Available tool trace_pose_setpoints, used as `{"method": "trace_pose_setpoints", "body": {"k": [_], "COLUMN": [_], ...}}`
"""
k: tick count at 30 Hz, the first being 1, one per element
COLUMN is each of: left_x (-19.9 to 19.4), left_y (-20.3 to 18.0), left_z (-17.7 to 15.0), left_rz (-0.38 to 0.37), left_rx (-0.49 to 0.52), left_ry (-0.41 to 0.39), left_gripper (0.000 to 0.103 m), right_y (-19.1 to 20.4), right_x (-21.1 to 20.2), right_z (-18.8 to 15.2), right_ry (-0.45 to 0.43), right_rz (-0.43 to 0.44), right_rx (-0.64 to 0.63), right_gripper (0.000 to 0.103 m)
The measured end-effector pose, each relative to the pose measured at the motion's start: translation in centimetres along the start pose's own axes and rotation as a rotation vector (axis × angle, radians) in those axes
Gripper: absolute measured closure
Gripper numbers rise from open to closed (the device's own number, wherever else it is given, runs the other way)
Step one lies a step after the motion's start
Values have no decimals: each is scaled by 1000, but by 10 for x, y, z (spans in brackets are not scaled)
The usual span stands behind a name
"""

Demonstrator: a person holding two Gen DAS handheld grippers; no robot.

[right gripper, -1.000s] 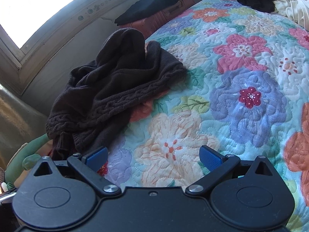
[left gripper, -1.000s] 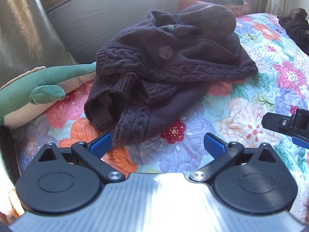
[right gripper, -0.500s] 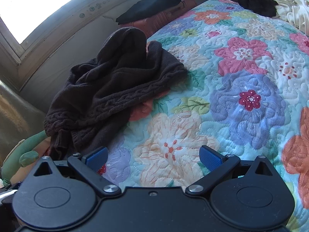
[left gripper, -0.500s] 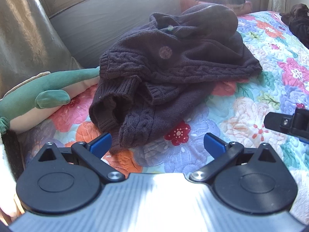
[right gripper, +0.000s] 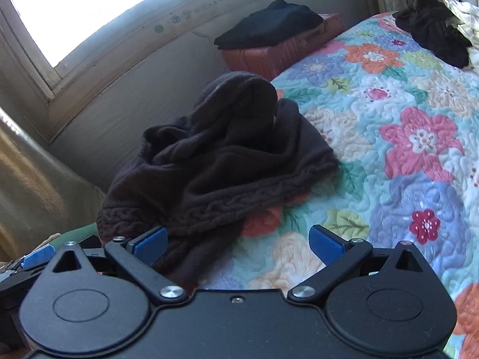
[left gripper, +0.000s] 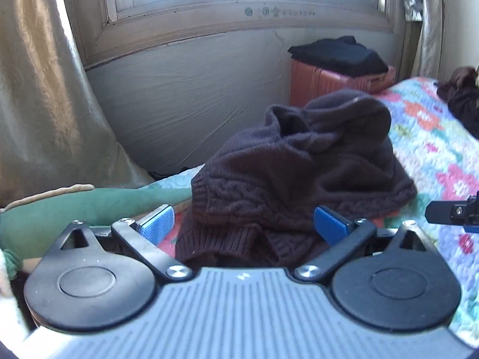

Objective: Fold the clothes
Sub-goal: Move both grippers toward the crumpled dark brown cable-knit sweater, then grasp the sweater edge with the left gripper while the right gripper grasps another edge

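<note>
Both views show the sweater point(left gripper: 302, 176); only left shows green plush point(left gripper: 74, 209).

Each tool point(left gripper: 242, 224) point(right gripper: 236, 243) shows black linkage arms, silver screws and blue pads point(left gripper: 157, 223).

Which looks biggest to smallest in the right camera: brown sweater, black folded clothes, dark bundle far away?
1. brown sweater, biggest.
2 and 3. black folded clothes and dark bundle look alike; both are farther away, so unsure.
</note>
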State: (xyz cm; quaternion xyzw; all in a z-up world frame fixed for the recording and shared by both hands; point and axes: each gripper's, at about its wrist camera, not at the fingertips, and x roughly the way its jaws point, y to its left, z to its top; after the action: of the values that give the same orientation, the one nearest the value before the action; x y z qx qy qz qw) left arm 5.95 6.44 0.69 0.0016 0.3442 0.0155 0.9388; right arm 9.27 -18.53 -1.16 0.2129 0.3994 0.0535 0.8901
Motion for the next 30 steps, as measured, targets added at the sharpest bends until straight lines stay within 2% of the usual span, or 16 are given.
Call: {"method": "trace_pose_setpoints", "body": {"k": [2, 3, 4, 5, 6, 7, 8, 11, 14, 16, 17, 20, 23, 26, 29, 30], "left_x": [13, 22, 32, 43, 54, 65, 75, 94, 108, 118, 124, 137, 149, 161, 172, 176], "left_y": [13, 17, 20, 21, 21, 20, 18, 12, 13, 15, 16, 18, 18, 19, 20, 20], "left_z": [7, 10, 11, 13, 14, 15, 16, 20, 25, 26, 25, 16, 7, -3, -12, -15], "left_rz": [-23, -14, -16, -27, -38, -59, -90, -111, -91, -97, -113, -150, -182, -214, -246, -257], "left_rx": [-37, -42, -40, -30, -21, -6, 12, 56, 97, 121, 134, 115, 83, 51, 19, 9], "left_ry": [1, 4, 11, 20, 29, 46, 66, 60, 51, 51, 58, 55, 48, 40, 33, 31], "left_gripper": [4, 10, 19, 24, 42, 59, 60, 56, 33, 6, 4, 4, 5, 7, 23, 33], "right_y": [-3, -5, -7, -10, -14, -17, -20, -26, -38, -50, -58, -83, -107, -127, -135, -134], "right_x": [6, 9, 12, 16, 20, 26, 33, 55, 69, 78, 84, 101, 113, 135, 157, 161], "right_z": [13, 19, 23, 28, 31, 35, 37, 44, 50, 55, 57, 61, 57, 49, 41, 39], "right_ry": [3, 1, -2, -4, -4, 1, 8, 43, 50, 49, 46, 21, -70, -88, -73, -84], "right_rz": [13, 21, 40, 76, 114, 136, 137, 110, 102, 96, 80, 36, -32, 23, 98, 120], "right_rx": [11, 23, 40, 63, 92, 123, 143, 151, 159, 177, 190, 249, 369, 470, 500, 490], "right_gripper": [0, 1, 2, 9, 14, 14, 14, 14, 13, 13, 13, 13, 12, 12, 14, 18]}}
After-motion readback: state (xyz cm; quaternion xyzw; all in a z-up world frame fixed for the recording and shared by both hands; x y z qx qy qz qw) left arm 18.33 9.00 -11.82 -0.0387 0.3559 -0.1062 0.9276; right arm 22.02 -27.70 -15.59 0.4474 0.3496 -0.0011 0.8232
